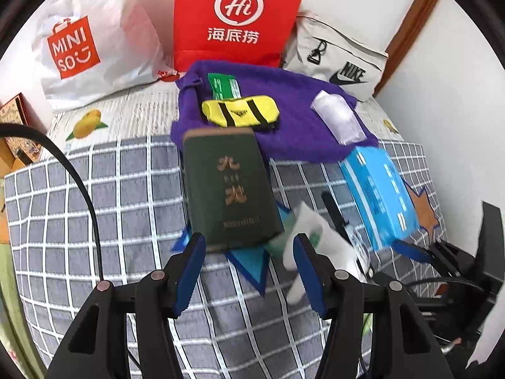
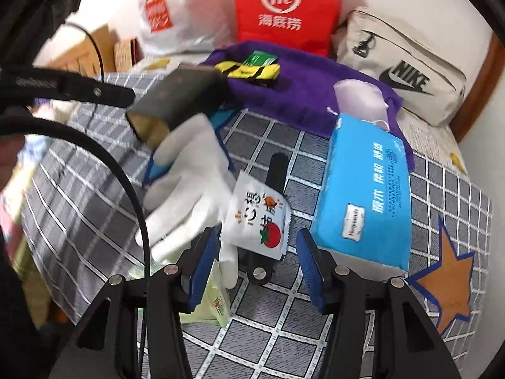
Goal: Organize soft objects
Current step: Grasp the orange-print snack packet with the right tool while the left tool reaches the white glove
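**Both tongs apart over a cluttered bed**

Left wrist view: the left gripper [image 1: 249, 252] stands with its blue-padded jaws apart and nothing pressed between them. Just beyond the tips a dark green book [image 1: 228, 186] hangs blurred above the grey checked bedcover [image 1: 94, 195]. Behind it a purple cloth [image 1: 284, 117] lies spread, carrying a yellow striped sock [image 1: 241, 114] and a green packet [image 1: 222, 86]. A white glove [image 1: 315, 230] lies by the right jaw, and a blue tissue pack [image 1: 378, 189] beside it.

Right wrist view: the right gripper [image 2: 257, 252] is likewise apart, gripping nothing. A white sauce sachet [image 2: 257, 218] sits between the tips, overlapping the white glove [image 2: 189, 183]. The blue tissue pack [image 2: 366, 195] lies just right of the jaws. The red bag [image 2: 284, 9] stands behind.
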Motion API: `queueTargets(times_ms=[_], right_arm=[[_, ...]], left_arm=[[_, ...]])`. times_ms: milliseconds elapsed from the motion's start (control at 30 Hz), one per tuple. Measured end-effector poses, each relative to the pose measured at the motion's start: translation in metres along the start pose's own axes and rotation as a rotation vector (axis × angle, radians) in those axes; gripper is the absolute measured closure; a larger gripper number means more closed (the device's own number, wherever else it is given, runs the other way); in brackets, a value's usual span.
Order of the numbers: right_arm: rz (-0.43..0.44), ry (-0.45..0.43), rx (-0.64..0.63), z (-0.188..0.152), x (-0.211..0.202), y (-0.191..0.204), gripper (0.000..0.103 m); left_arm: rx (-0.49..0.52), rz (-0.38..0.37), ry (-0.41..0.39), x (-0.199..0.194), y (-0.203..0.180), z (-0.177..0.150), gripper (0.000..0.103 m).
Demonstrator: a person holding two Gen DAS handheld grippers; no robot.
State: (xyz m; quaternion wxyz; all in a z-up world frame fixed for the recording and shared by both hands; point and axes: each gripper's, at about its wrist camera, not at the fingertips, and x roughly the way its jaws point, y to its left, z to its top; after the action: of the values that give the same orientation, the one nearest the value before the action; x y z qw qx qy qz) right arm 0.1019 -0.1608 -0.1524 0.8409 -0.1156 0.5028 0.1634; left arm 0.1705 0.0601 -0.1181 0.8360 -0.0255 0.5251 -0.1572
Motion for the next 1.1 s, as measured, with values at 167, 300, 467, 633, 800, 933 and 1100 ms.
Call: queueTargets(times_ms=[167, 300, 467, 633, 800, 933, 1100], right_arm=[[0.018, 0.029, -0.019, 0.001, 0.016, 0.007, 0.051], [0.001, 0.038, -0.04, 0.002, 0.023, 0.01, 0.092], [-0.023, 0.012, -0.067, 0.004, 0.012, 0.01, 0.097], [0.03, -0.016, -0.038, 0.004, -0.008, 0.007, 0.098], [0.012, -0.004, -0.051, 0.004, -0.007, 0.011, 0.097], [-0.003, 0.037, -0.079, 0.008, 0.008, 0.013, 0.083], [-0.069, 0.046, -0.146, 0.01, 0.019, 0.022, 0.061]], left_arm=[[-0.022, 0.008, 0.001, 0.0, 0.004, -0.015, 0.046], [-0.034, 0.001, 0.004, 0.001, 0.008, -0.021, 0.046], [-0.04, -0.001, 0.007, 0.002, 0.013, -0.024, 0.046], [-0.042, -0.01, 0.01, 0.005, 0.015, -0.025, 0.046], [-0.034, -0.016, 0.022, 0.01, 0.015, -0.027, 0.046], [-0.018, -0.02, 0.027, 0.011, 0.013, -0.027, 0.046], [-0.024, -0.018, 0.023, 0.01, 0.014, -0.028, 0.046]])
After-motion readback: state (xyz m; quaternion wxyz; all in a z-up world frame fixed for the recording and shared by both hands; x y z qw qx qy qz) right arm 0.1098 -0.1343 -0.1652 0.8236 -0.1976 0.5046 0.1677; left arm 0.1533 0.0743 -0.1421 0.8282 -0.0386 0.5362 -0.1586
